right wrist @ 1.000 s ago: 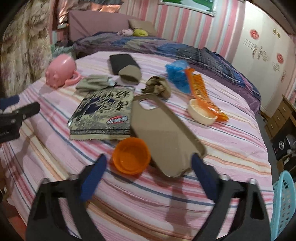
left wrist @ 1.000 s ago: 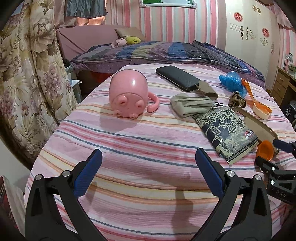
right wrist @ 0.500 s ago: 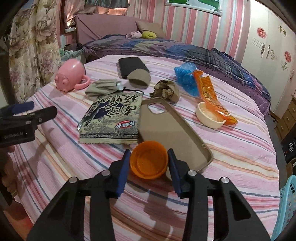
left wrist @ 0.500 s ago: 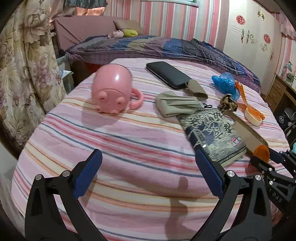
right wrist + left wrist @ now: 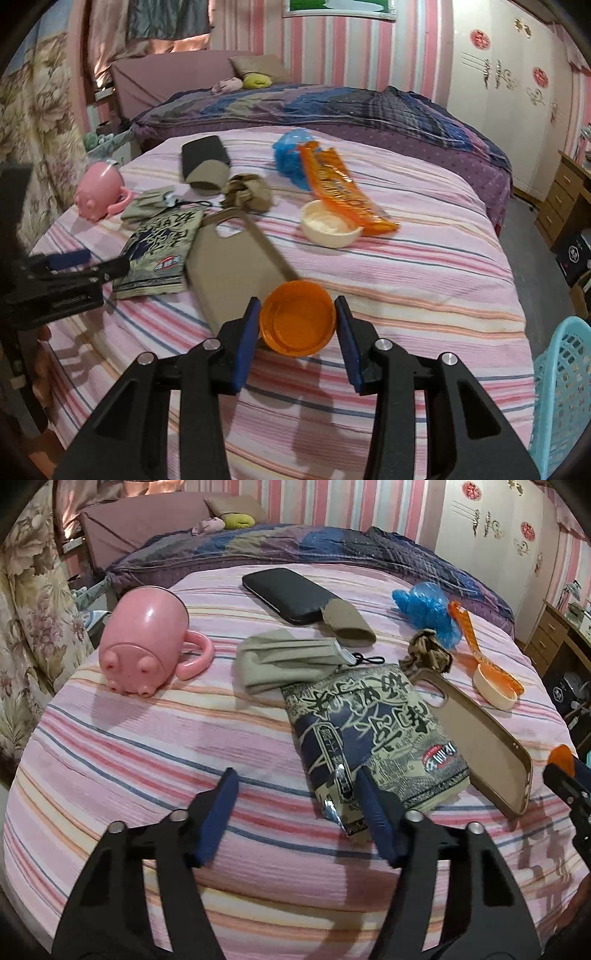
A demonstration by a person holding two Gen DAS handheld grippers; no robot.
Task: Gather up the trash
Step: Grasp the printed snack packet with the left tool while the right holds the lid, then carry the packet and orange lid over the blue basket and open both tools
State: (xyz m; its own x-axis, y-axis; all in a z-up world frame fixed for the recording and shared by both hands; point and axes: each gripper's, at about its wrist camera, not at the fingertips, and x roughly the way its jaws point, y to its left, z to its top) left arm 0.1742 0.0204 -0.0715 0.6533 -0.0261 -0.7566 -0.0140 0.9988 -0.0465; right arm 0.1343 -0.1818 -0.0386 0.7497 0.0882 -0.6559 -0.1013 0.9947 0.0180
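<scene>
Lifted orange lid (image 5: 297,318) between right hand-held gripper (image 5: 298,312)

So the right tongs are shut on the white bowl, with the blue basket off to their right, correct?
Not quite. The right tongs are shut on the orange cap, not the white bowl, as the right wrist view shows. The blue basket is indeed to their right.

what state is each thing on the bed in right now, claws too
right claw: shut on orange cap, lifted
left claw: open, one finger over snack bag corner
snack bag: flat, not gripped
pink mug: on its side
phone case: empty, inside up
white cap: open side up
orange wrapper: flat
basket: upright
</scene>
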